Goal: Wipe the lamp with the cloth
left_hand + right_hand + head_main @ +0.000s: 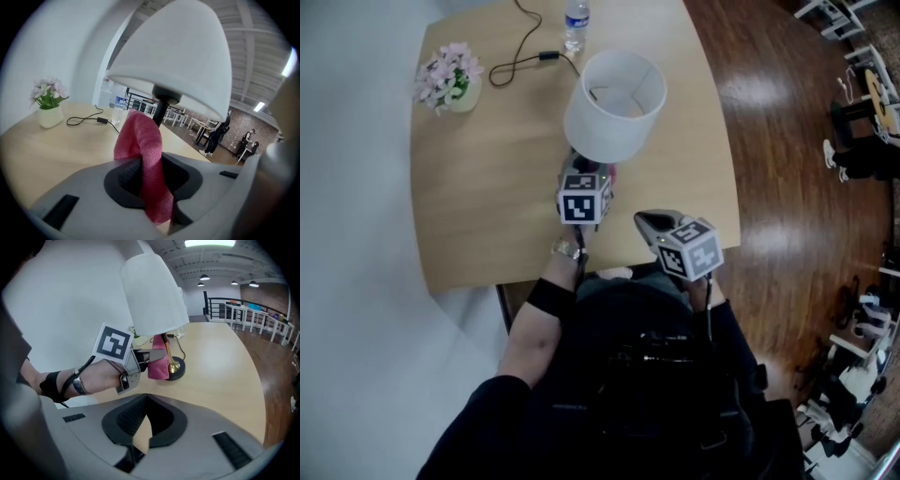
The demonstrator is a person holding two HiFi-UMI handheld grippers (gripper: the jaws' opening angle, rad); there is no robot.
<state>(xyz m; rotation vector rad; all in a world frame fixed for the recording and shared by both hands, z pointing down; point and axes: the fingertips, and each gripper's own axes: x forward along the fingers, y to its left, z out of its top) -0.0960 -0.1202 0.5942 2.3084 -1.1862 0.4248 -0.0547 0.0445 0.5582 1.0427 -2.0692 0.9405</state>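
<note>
- Clamping a pink terry cloth (140,136) in my left hand-held gripper (150,164), just under the white-shaded table lamp (178,51) at twelve o'clock on the pale wooden surface (47,150).
- My right hand-held gripper (146,401): jaws together, empty.

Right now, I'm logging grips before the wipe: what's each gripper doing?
Left gripper: closed on the cloth.
Right gripper: closed, empty.
</note>
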